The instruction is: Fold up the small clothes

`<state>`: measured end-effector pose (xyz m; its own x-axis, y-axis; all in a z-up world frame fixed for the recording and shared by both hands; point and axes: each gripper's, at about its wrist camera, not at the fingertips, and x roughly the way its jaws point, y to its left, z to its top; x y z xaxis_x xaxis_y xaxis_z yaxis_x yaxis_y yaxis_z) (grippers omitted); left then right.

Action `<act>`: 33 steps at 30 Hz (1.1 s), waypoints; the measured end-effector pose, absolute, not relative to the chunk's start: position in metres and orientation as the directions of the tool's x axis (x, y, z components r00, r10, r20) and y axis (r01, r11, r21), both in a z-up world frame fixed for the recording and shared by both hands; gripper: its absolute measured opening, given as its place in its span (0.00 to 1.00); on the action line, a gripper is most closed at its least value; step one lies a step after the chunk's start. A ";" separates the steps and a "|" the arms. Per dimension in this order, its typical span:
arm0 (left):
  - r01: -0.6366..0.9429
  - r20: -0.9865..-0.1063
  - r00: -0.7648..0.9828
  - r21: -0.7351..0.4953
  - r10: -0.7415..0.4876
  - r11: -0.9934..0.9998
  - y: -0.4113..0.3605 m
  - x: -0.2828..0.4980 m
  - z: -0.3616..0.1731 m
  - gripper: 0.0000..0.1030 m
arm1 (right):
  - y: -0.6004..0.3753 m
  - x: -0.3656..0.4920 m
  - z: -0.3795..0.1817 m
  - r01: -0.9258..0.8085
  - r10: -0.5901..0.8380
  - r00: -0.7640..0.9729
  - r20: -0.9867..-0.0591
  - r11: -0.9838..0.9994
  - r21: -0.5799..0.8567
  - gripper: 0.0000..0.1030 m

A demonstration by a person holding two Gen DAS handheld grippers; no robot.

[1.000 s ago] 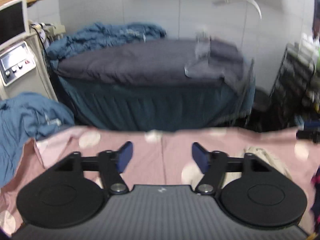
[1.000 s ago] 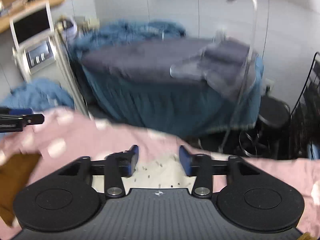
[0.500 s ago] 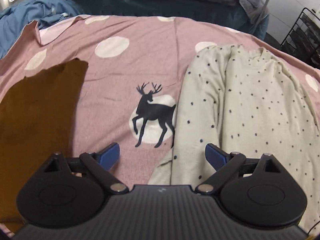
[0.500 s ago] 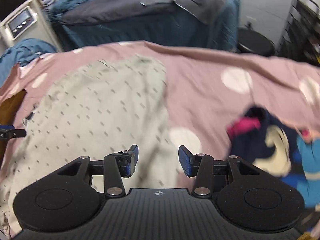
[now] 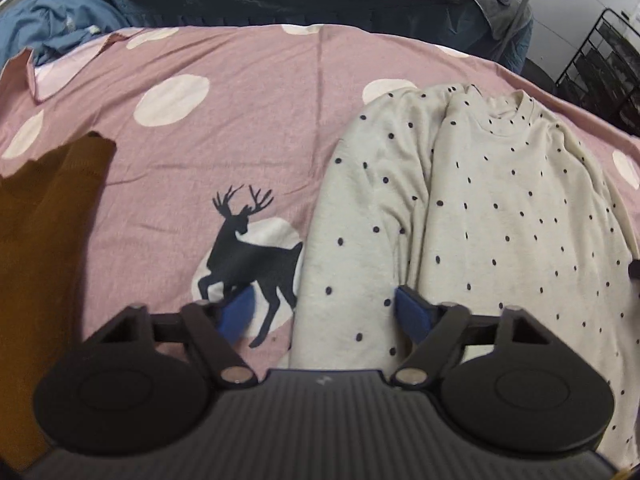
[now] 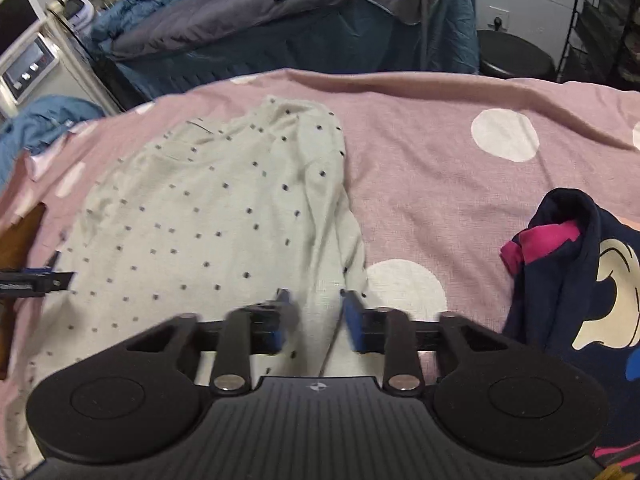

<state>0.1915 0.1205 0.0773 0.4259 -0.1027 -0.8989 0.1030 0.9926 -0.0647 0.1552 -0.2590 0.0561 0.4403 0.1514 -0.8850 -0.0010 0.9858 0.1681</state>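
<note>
The cream, dark-dotted knit sweater (image 5: 500, 200) lies flat on the pink, white-spotted sheet (image 5: 240, 128). Since half a second ago, the left tool (image 5: 324, 308), jaws wide, has dropped over its left sleeve beside the black deer print (image 5: 248, 256). The right tool (image 6: 316, 316), narrower but empty, has shifted onto its right sleeve.

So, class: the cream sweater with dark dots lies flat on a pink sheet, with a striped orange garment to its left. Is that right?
One detail is wrong. The garment left of the cream sweater is plain brown-orange, with no stripes, as the left wrist view shows. The rest holds: the sweater has dark dots and lies flat on the pink sheet.
</note>
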 end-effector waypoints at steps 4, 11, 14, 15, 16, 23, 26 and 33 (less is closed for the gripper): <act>0.129 -0.889 0.444 -0.064 -0.115 0.990 0.121 0.197 0.087 0.15 | -0.266 0.155 0.061 0.044 0.116 0.470 -0.875 0.987 0.154 0.05; 0.022 -0.863 0.502 -0.052 -0.056 0.998 0.165 0.232 0.112 0.03 | -0.314 0.173 0.080 0.108 0.015 0.507 -0.862 0.991 0.081 0.03; -0.008 -0.876 0.469 -0.126 -0.108 0.992 0.182 0.253 0.114 0.05 | -0.329 0.186 0.081 0.107 -0.009 0.504 -0.864 0.993 0.052 0.03; -0.007 -0.879 0.450 -0.182 -0.160 0.983 0.184 0.258 0.113 0.09 | -0.331 0.189 0.081 0.105 -0.011 0.500 -0.866 0.993 0.048 0.03; 0.000 -0.878 0.436 -0.221 -0.199 0.975 0.184 0.261 0.112 0.25 | -0.330 0.191 0.080 0.100 -0.016 0.499 -0.866 0.994 0.039 0.03; 0.120 -0.894 0.378 -0.212 -0.242 0.970 0.141 0.262 0.088 0.67 | -0.326 0.193 0.066 0.095 -0.017 0.463 -0.886 0.995 0.030 0.03; 0.120 -0.893 0.402 -0.166 -0.201 0.979 0.128 0.263 0.079 0.52 | -0.323 0.191 0.064 0.089 -0.008 0.452 -0.892 0.995 0.036 0.04; 0.215 -0.892 0.399 -0.132 -0.211 0.968 0.105 0.263 0.092 0.03 | -0.325 0.192 0.064 0.099 -0.004 0.451 -0.892 0.994 0.046 0.04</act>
